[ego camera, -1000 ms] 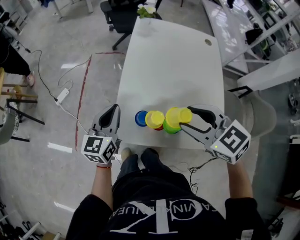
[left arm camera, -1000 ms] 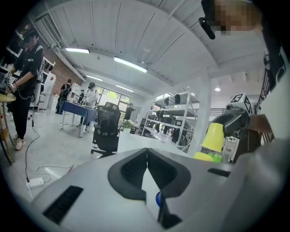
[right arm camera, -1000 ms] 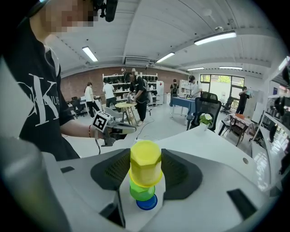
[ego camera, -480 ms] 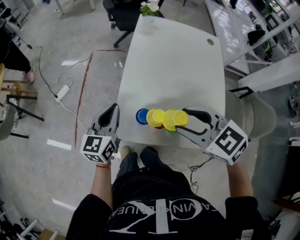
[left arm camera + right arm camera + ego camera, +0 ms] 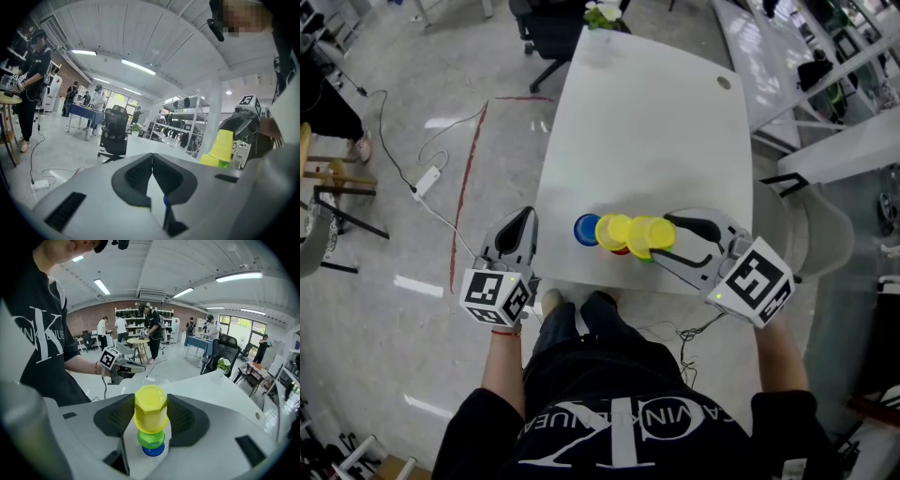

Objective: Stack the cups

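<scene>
As our right gripper's (image 5: 668, 240) fingers grasp the yellow cup (image 5: 150, 408) above the green cup (image 5: 151, 438), our left gripper (image 5: 523, 223) hovers at the desk's (image 5: 647, 122) left edge. Its fingers are clenched, empty.

A black office chair (image 5: 546, 30) stands at the white table's (image 5: 647, 122) far end, a power strip (image 5: 425, 184) on the floor.
</scene>
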